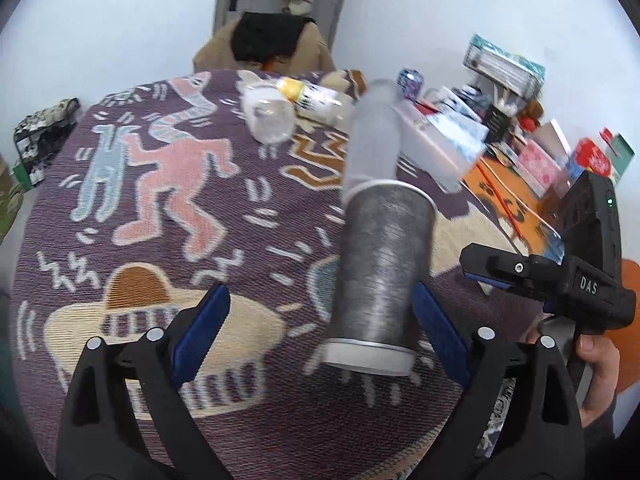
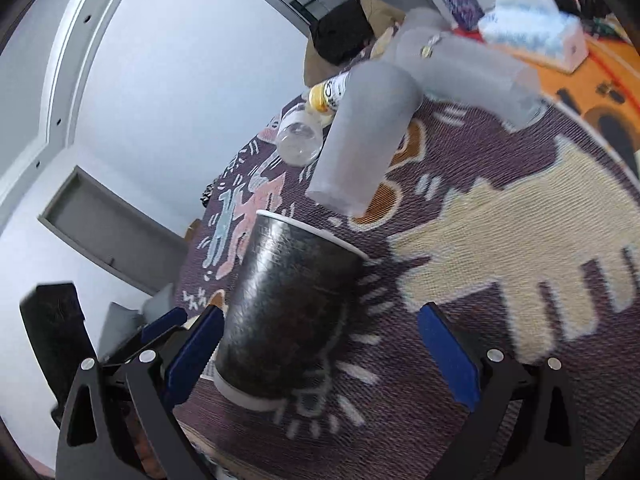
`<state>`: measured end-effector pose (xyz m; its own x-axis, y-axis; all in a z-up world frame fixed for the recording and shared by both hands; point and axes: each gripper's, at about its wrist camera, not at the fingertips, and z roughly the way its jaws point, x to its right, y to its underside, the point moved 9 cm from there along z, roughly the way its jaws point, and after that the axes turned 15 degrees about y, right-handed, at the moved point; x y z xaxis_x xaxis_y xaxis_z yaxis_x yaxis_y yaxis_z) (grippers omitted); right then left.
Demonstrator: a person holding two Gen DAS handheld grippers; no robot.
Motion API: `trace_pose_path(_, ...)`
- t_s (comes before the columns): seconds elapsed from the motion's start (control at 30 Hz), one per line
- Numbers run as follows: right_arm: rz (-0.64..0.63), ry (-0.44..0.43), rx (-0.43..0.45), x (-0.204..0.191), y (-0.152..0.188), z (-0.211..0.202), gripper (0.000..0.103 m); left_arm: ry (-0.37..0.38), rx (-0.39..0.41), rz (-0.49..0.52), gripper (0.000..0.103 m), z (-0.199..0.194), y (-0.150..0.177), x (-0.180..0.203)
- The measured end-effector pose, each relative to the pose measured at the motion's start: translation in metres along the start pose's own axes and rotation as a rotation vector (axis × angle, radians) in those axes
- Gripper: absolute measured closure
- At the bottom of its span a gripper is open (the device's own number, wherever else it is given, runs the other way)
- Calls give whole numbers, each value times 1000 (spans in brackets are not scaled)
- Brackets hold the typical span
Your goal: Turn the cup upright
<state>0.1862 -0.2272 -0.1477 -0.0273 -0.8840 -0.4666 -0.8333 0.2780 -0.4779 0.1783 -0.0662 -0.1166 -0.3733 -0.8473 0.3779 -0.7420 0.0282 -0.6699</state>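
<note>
A dark grey paper cup (image 1: 380, 272) with a white rim stands on the patterned tablecloth (image 1: 160, 184), wide mouth up. It also shows in the right wrist view (image 2: 288, 304). My left gripper (image 1: 320, 328) is open, the cup near its right finger (image 1: 436, 328), apart or barely touching. My right gripper (image 2: 320, 344) is open, the cup close beside its left finger (image 2: 192, 348). The right gripper (image 1: 560, 284) shows in the left wrist view, to the right of the cup. A frosted grey cup (image 1: 372, 140) stands just behind the dark one, blurred.
A clear plastic cup (image 1: 268, 120) and a yellow-capped bottle (image 1: 316, 100) lie at the far side. A frosted container (image 2: 472, 68), tissue box (image 2: 532, 36) and several boxes (image 1: 540, 160) crowd the right. A jacket-draped chair (image 1: 264, 40) stands behind.
</note>
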Motion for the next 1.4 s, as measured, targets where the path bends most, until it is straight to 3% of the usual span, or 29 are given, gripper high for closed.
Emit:
trace_pose_path(0.33, 81, -80, -143, -25, -5, 39, 7, -77, 68, -53, 6, -27, -8, -38)
trace_pose_path(0.8, 133, -80, -255, -33, -11, 83, 7, -131, 92, -108, 6, -46, 2, -70)
trace_pose_path(0.83, 137, -84, -260, -33, -13, 86, 8, -132, 93, -110, 6, -47, 2, -71)
trace_pose_path(0.9, 143, -77, -269, -28, -16, 85, 20, -135, 95, -114, 6, -47, 3, -72)
trace_pose_path(0.97, 156, -99, -281, -25, -16, 85, 21, -131, 95, -118, 6, -47, 3, -72)
trace_pose_path(1.2, 98, -117, -197, -28, -20, 56, 22, -125, 98, -118, 6, -46, 4, -70)
trace_pose_path(1.4, -105, -48, -12, -54, -35, 10, 23, -118, 109, -115, 6, -47, 2, -68)
